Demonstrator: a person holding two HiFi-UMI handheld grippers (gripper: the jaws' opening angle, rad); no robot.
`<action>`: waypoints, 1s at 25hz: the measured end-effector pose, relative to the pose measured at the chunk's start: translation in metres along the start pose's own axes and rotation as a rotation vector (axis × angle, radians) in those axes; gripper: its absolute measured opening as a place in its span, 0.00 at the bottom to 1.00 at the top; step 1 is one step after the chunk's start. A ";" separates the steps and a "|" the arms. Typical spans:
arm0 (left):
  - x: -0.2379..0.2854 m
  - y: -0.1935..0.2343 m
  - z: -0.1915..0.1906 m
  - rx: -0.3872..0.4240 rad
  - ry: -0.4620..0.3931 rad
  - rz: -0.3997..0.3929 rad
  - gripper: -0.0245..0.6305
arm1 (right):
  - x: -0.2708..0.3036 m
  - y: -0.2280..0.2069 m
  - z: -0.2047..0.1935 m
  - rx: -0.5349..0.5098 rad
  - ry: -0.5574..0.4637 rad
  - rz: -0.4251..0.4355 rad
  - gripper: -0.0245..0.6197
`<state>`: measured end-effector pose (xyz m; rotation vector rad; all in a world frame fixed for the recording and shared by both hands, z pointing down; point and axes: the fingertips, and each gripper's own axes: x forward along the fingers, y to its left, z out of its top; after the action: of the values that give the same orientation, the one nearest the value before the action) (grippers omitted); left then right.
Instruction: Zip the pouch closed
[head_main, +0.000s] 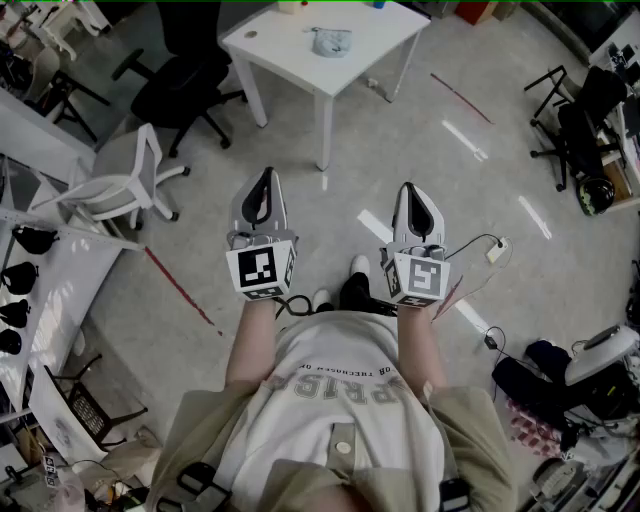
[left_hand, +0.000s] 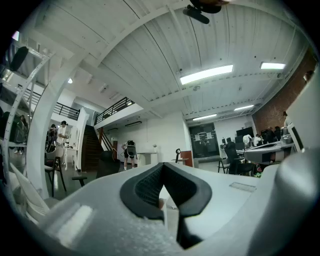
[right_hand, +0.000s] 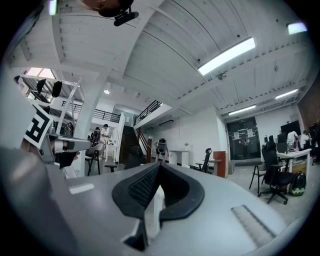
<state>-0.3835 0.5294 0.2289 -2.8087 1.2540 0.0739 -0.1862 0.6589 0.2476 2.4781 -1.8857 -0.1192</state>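
Pale printed sweatshirt (head_main: 340, 390) fills the foot of the head view as a person stands on a grey workshop floor (head_main: 440, 130), both forearms held out level. At far left, a white-framed office chair (head_main: 120, 180) stands near a black chair (head_main: 185, 80).

Next across, the left tongs (head_main: 264, 180), ahead of their marker cube (head_main: 262, 271), are pressed together with nothing between them. The left gripper view shows their dark pads (left_hand: 145, 190) meeting at the tip against an open hall.

Well ahead of both tools, at the top of the head view, the pouch (head_main: 331, 42) lies on a white tabletop (head_main: 275, 40). It sits roughly on a line midway between the two tools, so neither hand looks plainly nearer. The pouch is too small here to tell its long axis or where its zip runs.

To the right, the right tongs (head_main: 410, 192) are likewise closed and empty, and the right gripper view shows their pads touching. A loose cable (head_main: 480, 245) trails on the floor beside them.

Judging by the gap, zipping has not begun. The person would likely have to walk forward to the tabletop before either tool could open on the pouch.
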 end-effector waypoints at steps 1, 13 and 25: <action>0.000 0.000 0.000 0.001 0.001 -0.002 0.06 | 0.001 0.001 0.001 -0.001 -0.002 0.000 0.04; 0.009 -0.005 0.001 0.004 0.002 -0.003 0.06 | 0.008 -0.001 0.001 -0.022 0.004 0.015 0.04; 0.033 -0.008 -0.007 -0.054 0.037 -0.003 0.06 | 0.025 -0.016 0.001 0.058 -0.004 0.035 0.04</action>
<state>-0.3556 0.5093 0.2333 -2.8698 1.2744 0.0570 -0.1645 0.6392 0.2448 2.4820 -1.9606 -0.0700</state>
